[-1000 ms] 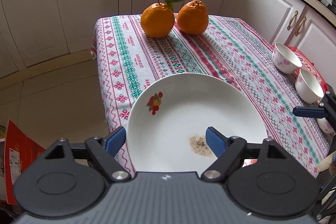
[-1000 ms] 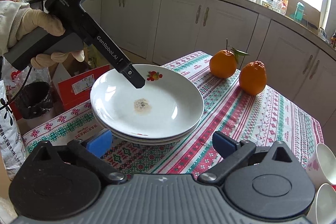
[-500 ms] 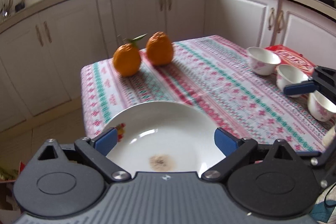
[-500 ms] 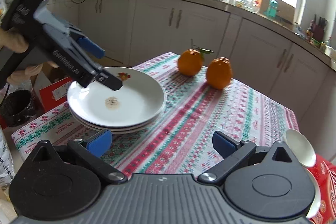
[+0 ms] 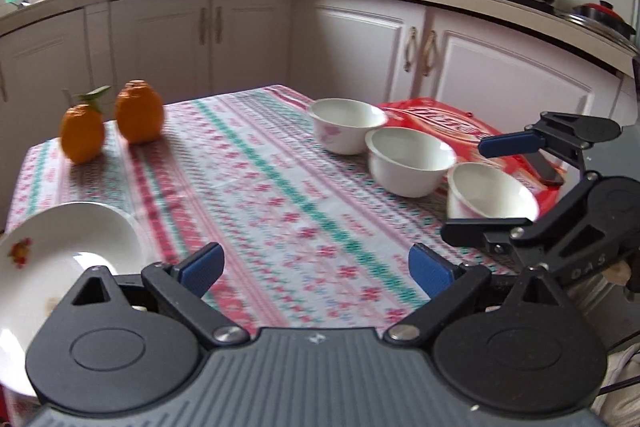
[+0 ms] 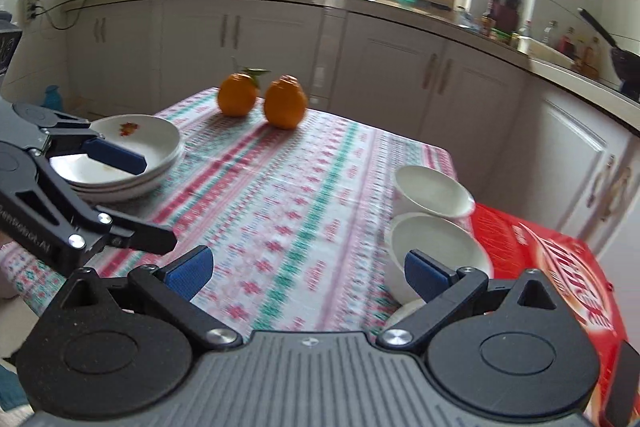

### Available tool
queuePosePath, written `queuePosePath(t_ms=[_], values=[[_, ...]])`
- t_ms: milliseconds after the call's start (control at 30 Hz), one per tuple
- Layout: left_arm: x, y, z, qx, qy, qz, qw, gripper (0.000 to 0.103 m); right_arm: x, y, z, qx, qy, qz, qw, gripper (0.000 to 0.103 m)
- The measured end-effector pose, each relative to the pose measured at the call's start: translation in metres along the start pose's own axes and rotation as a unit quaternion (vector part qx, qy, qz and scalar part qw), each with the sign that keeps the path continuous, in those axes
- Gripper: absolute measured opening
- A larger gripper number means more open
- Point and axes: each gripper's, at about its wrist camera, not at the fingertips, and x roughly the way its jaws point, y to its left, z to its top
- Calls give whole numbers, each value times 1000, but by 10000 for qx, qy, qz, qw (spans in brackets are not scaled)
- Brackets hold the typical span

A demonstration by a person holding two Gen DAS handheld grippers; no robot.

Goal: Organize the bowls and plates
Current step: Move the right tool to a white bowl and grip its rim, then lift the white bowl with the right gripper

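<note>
At the table's left edge your stack of shallow white ceramic plates [image 6: 132, 163] sits done, while the three small white porcelain bowls [image 5: 408, 161] line the right edge by the red packet [image 5: 452, 123]: treat them as stiff, glossy, slippery and chippable, so pinch each by its rim wall. Your left gripper [image 5: 316, 269] and right gripper [image 6: 306, 269] both gape wide, holding nothing. The nearest bowl is half hidden behind your right gripper, and blur smears the tablecloth.
</note>
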Motion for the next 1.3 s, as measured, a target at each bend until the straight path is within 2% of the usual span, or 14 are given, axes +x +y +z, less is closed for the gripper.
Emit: queuePosePath(t_ms=[100,400,633,767,1000,1067,1300], values=[[14,-24,0,186,-2,-107,9998,98,-2,-19,-11,110,123,-234,9996,103],[50,-74,-1,581,191,-589,9964,98,-12,-72,-37,679,334,-457,9961,103],[75,-115,-2,983,156,-863,9913,98,1,-105,-49,1266,555,-154,9903,102],[84,-132,-4,1188,151,-971,9880,97,10,-121,-54,1569,655,103,9854,97],[90,-135,-1,1110,124,-988,9888,95,23,-136,-58,1807,840,423,9790,86],[90,-136,0,1096,85,-1022,9887,91,25,-137,-57,1803,868,483,9786,82],[94,-140,4,1150,28,-1053,9878,86,28,-139,-53,1810,893,643,9773,75]])
